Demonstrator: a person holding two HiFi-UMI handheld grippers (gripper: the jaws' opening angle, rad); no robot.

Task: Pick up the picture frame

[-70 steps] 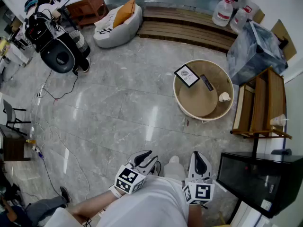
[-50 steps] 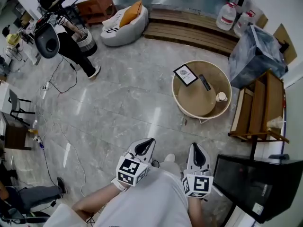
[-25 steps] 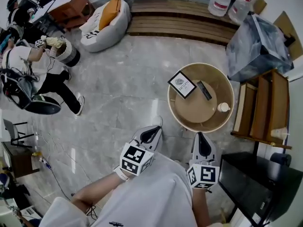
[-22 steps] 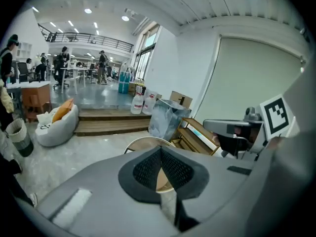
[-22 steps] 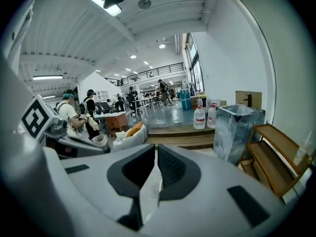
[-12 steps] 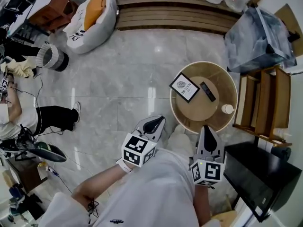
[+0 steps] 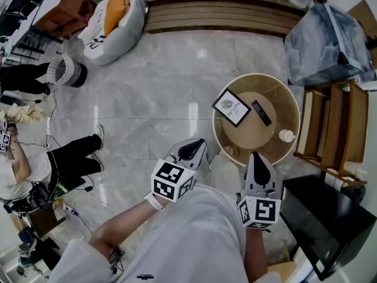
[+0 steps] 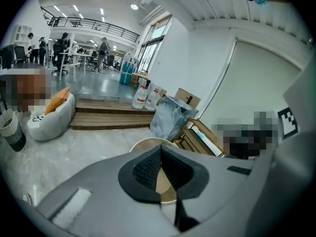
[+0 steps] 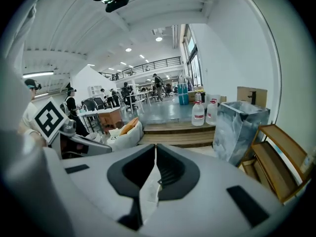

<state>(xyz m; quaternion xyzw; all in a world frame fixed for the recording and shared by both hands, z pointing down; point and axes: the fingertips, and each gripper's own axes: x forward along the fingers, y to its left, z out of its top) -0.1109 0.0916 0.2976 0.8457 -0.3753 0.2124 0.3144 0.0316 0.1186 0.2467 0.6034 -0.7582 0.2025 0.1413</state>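
Note:
The picture frame (image 7: pixel 231 107), black-edged with a white print, lies flat on the left part of a round wooden table (image 7: pixel 288 107). A black remote (image 7: pixel 261 112) and a small white cup (image 7: pixel 287 135) lie beside it. My left gripper (image 7: pixel 199 143) is shut and empty, just off the table's left rim and short of the frame. My right gripper (image 7: pixel 258 157) is also shut and empty, at the table's near rim. In the left gripper view the closed jaws (image 8: pixel 160 149) point at the table rim (image 8: pixel 143 142). The right gripper view shows closed jaws (image 9: pixel 155 149).
A wooden shelf (image 7: pixel 330 128) and a black cabinet (image 7: pixel 324 217) stand right of the table. A plastic-wrapped bin (image 7: pixel 330 40) and wooden steps (image 7: pixel 218 13) are behind it. A beanbag (image 7: pixel 112 16) and a person (image 7: pixel 41 170) are at the left.
The view has closed in on the round table. Both grippers have come forward to its near edge, jaws staying shut. The people at the left have shifted.

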